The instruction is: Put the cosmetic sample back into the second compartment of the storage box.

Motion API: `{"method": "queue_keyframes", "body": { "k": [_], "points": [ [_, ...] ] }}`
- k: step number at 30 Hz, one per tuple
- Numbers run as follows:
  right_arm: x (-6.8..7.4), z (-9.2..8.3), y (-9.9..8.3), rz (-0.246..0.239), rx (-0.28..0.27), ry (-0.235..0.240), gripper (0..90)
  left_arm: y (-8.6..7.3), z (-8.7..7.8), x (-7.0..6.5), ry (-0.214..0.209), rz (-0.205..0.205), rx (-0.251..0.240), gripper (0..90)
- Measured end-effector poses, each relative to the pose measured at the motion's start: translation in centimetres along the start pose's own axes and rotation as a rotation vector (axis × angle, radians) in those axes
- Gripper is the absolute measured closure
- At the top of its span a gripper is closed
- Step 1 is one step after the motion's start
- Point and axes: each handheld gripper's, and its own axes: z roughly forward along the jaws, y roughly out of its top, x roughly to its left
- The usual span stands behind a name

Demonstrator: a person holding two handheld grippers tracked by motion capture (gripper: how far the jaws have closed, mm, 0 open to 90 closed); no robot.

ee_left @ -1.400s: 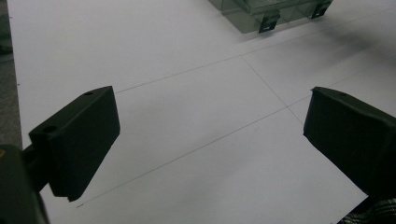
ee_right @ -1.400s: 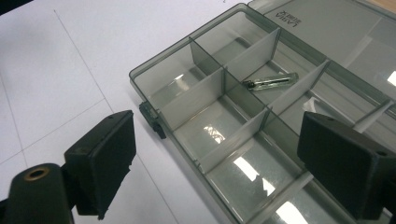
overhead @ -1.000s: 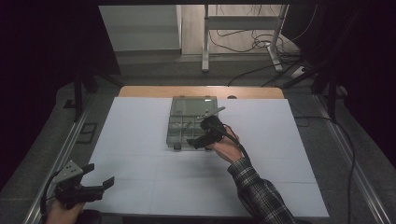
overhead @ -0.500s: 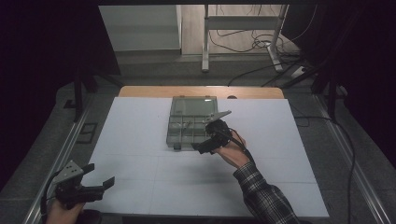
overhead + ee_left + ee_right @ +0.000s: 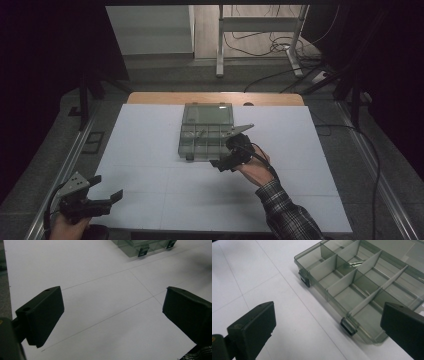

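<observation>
Box (image 5: pixel 206 132) of smoked clear plastic lies flat on the white table (image 5: pixel 150 150), toward the far edge and roughly central in the high view. Its lid (image 5: pixel 209 113) is thrown back flat on the far side, so the divided tray faces up and every cell can be reached from above. Two dark latches (image 5: pixel 348 326) hang off the near wall, undone, facing the person.

Long axis: with lid open, box runs near to far across the table; the tray alone is a little wider across than deep. The latch side points to the person, the hinge side away.

Contents: one small metal piece (image 5: pixel 354 263), pin-like, lies in a cell in the tray's far half. It rests slanted against the dividers; what it is cannot be told. The other cells look bare.

Right gripper (image 5: pixel 227 159) sits at the tray's near right corner, just off the near wall. Its jaws have just been opening and now stand spread wide with nothing between them. In the right gripper view one jaw stands over the table, the other beside the corner cell, so the near wall and one latch lie in line with the gap. Judgement: it is placed to work the front edge or to reach into the cells, and the open lid serves that.

Left gripper (image 5: pixel 105 197) rests low at the near left of the table, well apart from the box, jaws spread and empty. Judgement: parked, out of the working hand's way
</observation>
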Motion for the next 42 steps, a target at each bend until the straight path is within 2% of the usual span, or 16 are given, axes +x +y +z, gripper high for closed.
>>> {"method": "queue_keyframes", "body": {
  "k": [8, 21, 30, 34, 42],
  "points": [
    [0.2, -0.9, -1.0, -0.02, -0.01, -0.002, 1.0, -0.1, -0.1, 0.0, 0.001, 0.0, -0.003, 4.1],
    [0.6, -2.8, -2.9, 0.005, -0.039, -0.008, 0.5, -0.1, -0.2, 0.0, 0.002, -0.001, -0.007, 4.0],
    [0.7, -4.8, -4.5, 0.018, -0.055, -0.031, 0.6, -0.1, -0.2, 0.0, 0.004, 0.0, -0.007, 3.9],
    [0.8, -6.0, -5.4, 0.01, -0.059, -0.065, 0.7, -0.1, -0.2, 0.0, 0.003, -0.001, -0.007, 3.9],
    [0.9, -7.5, -7.2, 0.026, -0.059, -0.091, 0.7, -0.1, -0.2, 0.0, 0.005, 0.0, -0.007, 3.9]
  ]
}}
